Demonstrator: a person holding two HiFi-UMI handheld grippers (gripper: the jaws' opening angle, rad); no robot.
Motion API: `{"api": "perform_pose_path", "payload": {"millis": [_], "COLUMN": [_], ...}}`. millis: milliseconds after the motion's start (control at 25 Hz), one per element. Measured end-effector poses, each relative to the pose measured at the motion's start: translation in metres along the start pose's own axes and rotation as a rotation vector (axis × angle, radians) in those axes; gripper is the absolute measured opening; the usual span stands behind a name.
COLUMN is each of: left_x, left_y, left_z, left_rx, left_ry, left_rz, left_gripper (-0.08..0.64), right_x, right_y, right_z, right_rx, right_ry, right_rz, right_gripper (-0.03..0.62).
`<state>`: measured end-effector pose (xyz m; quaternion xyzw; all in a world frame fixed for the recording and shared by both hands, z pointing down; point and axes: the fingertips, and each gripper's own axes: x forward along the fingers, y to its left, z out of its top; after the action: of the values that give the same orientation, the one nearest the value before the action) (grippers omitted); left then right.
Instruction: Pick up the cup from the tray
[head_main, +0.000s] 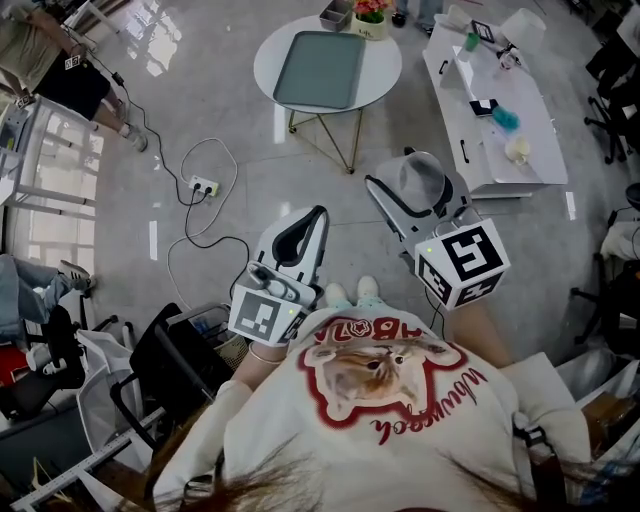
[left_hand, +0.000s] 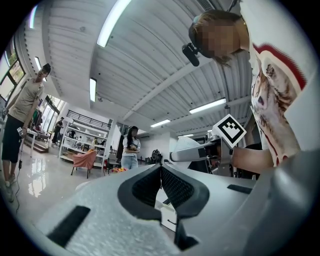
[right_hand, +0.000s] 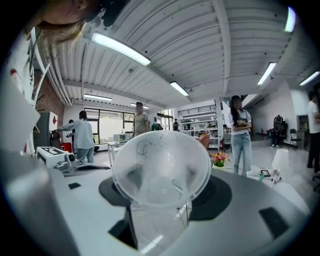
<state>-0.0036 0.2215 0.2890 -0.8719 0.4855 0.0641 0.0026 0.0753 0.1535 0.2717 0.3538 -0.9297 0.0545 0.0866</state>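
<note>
The right gripper (head_main: 418, 195) is clamped on a translucent cup (right_hand: 161, 167), held above the glossy grey floor (head_main: 250, 150) and well apart from the green tray (head_main: 320, 68). The tray lies on a round white table (head_main: 385, 70) beside a flower pot (head_main: 370, 15). The left gripper (left_hand: 161, 172) has its 2 jaws together on nothing. A long white table (head_main: 500, 150) stands at the right, and a power strip (head_main: 203, 185) lies on the floor.
</note>
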Motion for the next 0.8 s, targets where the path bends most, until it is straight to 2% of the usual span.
{"api": "perform_pose_path", "payload": {"millis": [440, 800], "left_x": [-0.002, -0.006], "left_y": [-0.002, -0.001], "left_z": [0.008, 0.005], "left_rx": [-0.02, 0.009], "left_ry": [-0.001, -0.015], "left_rz": [0.008, 0.015], "left_gripper": [0.014, 0.014], "right_x": [0.002, -0.003], "right_y": [0.008, 0.013], "right_z": [0.006, 0.004], "right_rx": [-0.02, -0.014], "right_ry": [-0.003, -0.008], "right_rz": [0.014, 0.017], "right_gripper": [0.289, 0.288]}}
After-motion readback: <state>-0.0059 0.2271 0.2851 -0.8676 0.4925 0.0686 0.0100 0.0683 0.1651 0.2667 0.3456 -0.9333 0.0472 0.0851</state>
